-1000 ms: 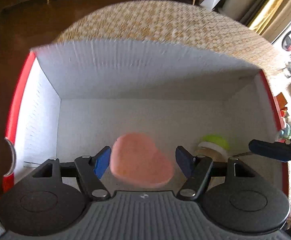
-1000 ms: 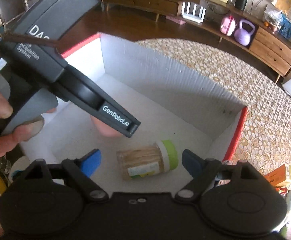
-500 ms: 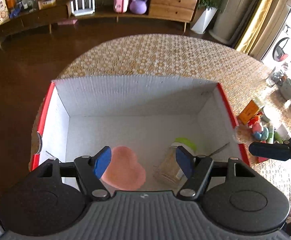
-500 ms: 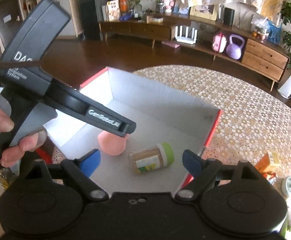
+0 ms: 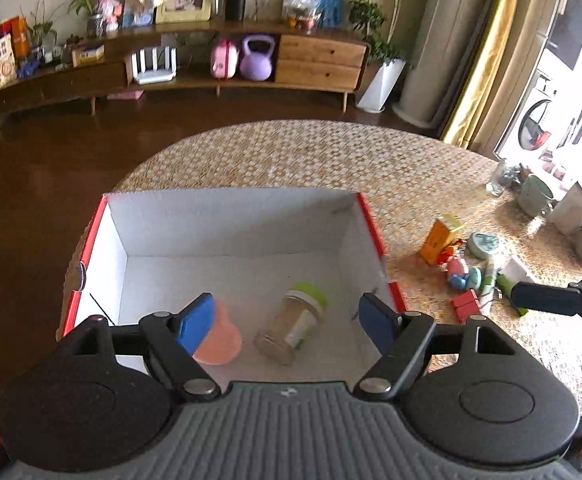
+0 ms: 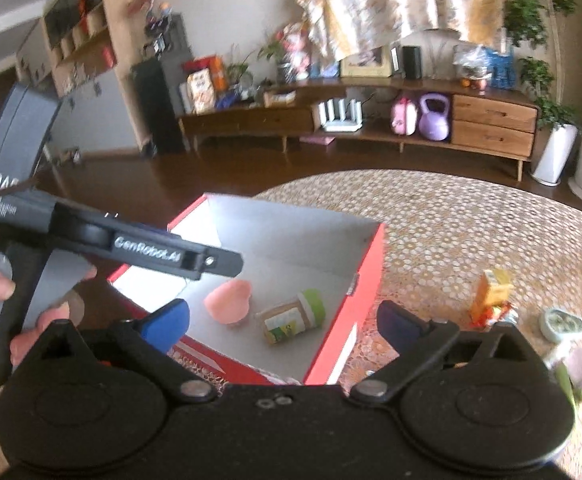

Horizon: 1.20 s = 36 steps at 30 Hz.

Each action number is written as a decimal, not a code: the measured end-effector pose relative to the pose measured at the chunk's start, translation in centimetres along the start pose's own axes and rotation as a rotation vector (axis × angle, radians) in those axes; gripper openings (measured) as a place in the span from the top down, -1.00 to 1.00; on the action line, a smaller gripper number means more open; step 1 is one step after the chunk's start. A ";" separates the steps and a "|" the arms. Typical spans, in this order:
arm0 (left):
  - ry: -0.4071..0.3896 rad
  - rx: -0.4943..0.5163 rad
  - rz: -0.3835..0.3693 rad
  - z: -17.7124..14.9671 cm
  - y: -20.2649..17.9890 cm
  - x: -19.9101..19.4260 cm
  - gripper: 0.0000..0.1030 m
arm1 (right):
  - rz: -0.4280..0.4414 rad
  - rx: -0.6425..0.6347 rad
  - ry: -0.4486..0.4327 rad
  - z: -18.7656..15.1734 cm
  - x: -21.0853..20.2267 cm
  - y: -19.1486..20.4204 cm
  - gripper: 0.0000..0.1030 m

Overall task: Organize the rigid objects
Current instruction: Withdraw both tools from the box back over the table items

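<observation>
A white-lined box with red outer walls [image 5: 231, 220] [image 6: 367, 272] sits on the round woven table. On its floor lie a pink heart-shaped piece [image 5: 221, 340] [image 6: 231, 300] and a clear jar with a green lid [image 5: 295, 320] [image 6: 293, 316], tipped on its side. My left gripper [image 5: 287, 316] hovers above the box's near end, its jaws opening with nothing gripped between them. My right gripper [image 6: 287, 318] hangs over the box's near right corner, jaws also opening and empty. The left tool's body [image 6: 151, 248], held by a hand, fills the left of the right wrist view.
Right of the box lie small loose items: an orange carton [image 5: 441, 238] [image 6: 493, 292], a round teal tin [image 5: 485, 244], a red block [image 5: 467, 304] and small toys [image 5: 461, 272]. Mugs and a white jug [image 5: 573, 208] stand farther right. A low sideboard lines the far wall.
Both grippers have risen and drawn back from inside the box, so the whole box and table now show. The heart piece has left the left jaws and lies on the box floor. Both jaws stand wider.
</observation>
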<state>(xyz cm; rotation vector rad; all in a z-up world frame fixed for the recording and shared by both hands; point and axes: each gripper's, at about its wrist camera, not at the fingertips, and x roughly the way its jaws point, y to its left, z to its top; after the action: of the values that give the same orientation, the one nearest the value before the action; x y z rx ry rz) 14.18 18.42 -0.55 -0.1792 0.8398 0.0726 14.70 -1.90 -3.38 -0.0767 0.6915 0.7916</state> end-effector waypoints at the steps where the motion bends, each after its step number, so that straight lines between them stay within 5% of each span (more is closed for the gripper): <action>1: -0.010 0.004 -0.003 -0.3 -0.5 -0.4 -0.53 | -0.010 0.004 -0.010 -0.3 -0.6 -0.2 -0.99; 19: -0.117 0.053 -0.125 -3.6 -8.8 -2.5 -0.71 | -0.157 0.110 -0.115 -6.7 -8.4 -5.7 -0.99; 25: -0.117 0.059 -0.159 -4.7 -11.0 -1.6 -0.97 | -0.190 0.156 -0.123 -8.8 -9.7 -8.0 -0.99; 36: -0.103 0.094 -0.182 -6.7 -14.9 1.4 -0.98 | -0.265 0.186 -0.108 -10.6 -10.6 -11.7 -0.99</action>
<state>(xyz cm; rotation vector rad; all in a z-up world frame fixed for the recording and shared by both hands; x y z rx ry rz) 12.23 2.52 -4.03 -0.1616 0.7199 -0.1268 11.57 -20.24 -7.50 0.0428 0.6342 0.4712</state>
